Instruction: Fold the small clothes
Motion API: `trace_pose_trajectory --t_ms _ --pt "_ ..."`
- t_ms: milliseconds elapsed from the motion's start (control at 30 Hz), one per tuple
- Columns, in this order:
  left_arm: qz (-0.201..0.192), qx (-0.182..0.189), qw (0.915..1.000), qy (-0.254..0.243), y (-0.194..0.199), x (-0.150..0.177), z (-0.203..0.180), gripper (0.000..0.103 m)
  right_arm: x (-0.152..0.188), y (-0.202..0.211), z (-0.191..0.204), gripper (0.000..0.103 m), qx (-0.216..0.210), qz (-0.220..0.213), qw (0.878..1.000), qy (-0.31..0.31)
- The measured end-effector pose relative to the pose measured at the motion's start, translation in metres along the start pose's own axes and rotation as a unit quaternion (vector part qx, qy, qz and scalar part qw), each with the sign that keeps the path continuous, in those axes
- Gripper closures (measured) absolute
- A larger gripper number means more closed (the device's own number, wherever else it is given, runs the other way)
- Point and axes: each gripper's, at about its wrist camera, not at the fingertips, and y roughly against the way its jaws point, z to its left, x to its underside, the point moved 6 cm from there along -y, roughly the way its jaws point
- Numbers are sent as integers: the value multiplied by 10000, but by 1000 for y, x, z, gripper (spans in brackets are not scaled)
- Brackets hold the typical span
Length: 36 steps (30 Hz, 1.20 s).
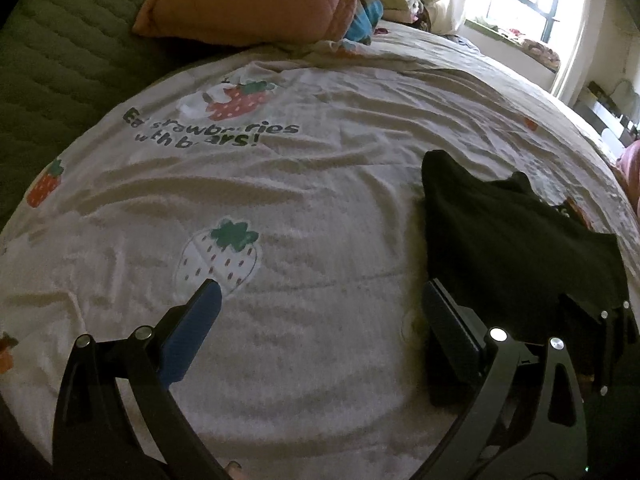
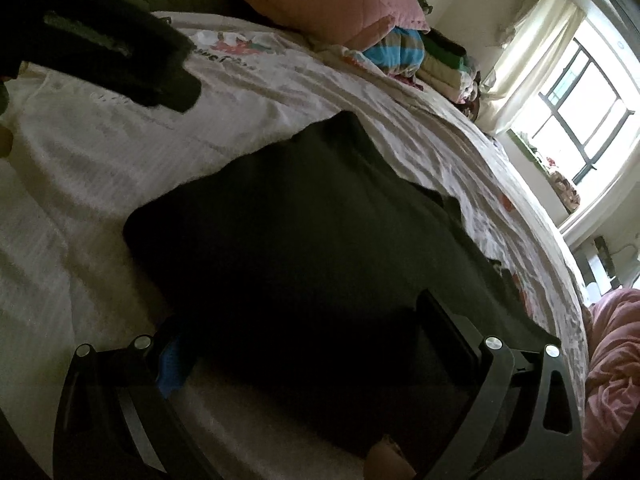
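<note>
The left hand-held gripper (image 1: 320, 296) is released, its fingers wide apart over the bare sheet (image 1: 304, 208) of the bed. The black garment (image 1: 512, 236) lies flat just to its right (one finger almost at the cloth edge). The right hand-held gripper (image 2: 304, 320) is spread wide too, low over the same garment (image 2: 304, 216), which fills the space between its fingers.

Black tool (image 1: 320, 296), blue pads (image 1: 188, 336), silver screws.
</note>
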Motion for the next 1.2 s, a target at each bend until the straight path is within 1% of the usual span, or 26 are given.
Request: trace_pose_trajectory --t_ms 133,200,233,333,367,400,467,500,567,633,700,800,900,967,1033,1067,1100,1133,1200 --pt "34 14 10000 -85 -7 -7 -7 10 -3 -2 -2 6 116 -138 9998 -11" --pt "58 8 9999 -116 -11 -11 -10 10 -5 0 -4 10 221 -243 9995 4" --pt "80 27 9999 -135 -14 -14 -13 10 -6 2 -4 20 250 -292 9993 31" --pt "136 133 9998 -112 -19 -22 -21 10 -7 7 -4 35 258 -462 9986 81" --pt "169 202 9996 -84 -21 -25 -24 10 -7 9 -4 45 249 -524 9983 92" --pt "189 262 9995 -59 -22 -27 -27 10 -8 13 -4 50 245 -627 9977 107" --pt "258 489 9985 34 -25 -33 -35 10 -9 20 -4 73 263 -819 9962 112" --pt "287 576 9979 76 -26 -36 -39 10 -10 23 -5 81 299 -907 9954 112" --pt "382 799 9959 159 -28 -40 -48 10 -10 30 -8 84 384 -1061 9936 77" --pt "565 1019 9930 213 -34 -42 -58 10 -9 34 -15 85 351 -1153 9927 -55" --pt "720 1128 9907 235 -40 -41 -67 10 -7 40 -22 85 299 -1256 9915 -169" --pt "866 1178 9890 215 -48 -40 -77 10 -6 46 -28 86 287 -1351 9901 -266" --pt "1037 1413 9836 435 -53 -38 -83 10 -3 54 -33 87 341 -1469 9880 -329" --pt "1103 1512 9812 474 -53 -37 -89 10 -2 59 -37 87 365 -1530 9867 -405" --pt "1059 1567 9810 427 -49 -37 -98 10 -1 61 -41 87 361 -1552 9860 -483" --pt "1045 1633 9801 438 -47 -38 -101 15 1 63 -43 88 366 -1567 9856 -527" --pt "1042 1719 9785 454 -45 -38 -106 26 2 66 -46 88 372 -1585 9849 -584" --pt "1049 1805 9769 461 -42 -37 -110 31 3 68 -50 88 381 -1600 9843 -639" --pt "1011 1943 9747 440 -35 -36 -121 53 6 73 -54 88 397 -1605 9837 -709"
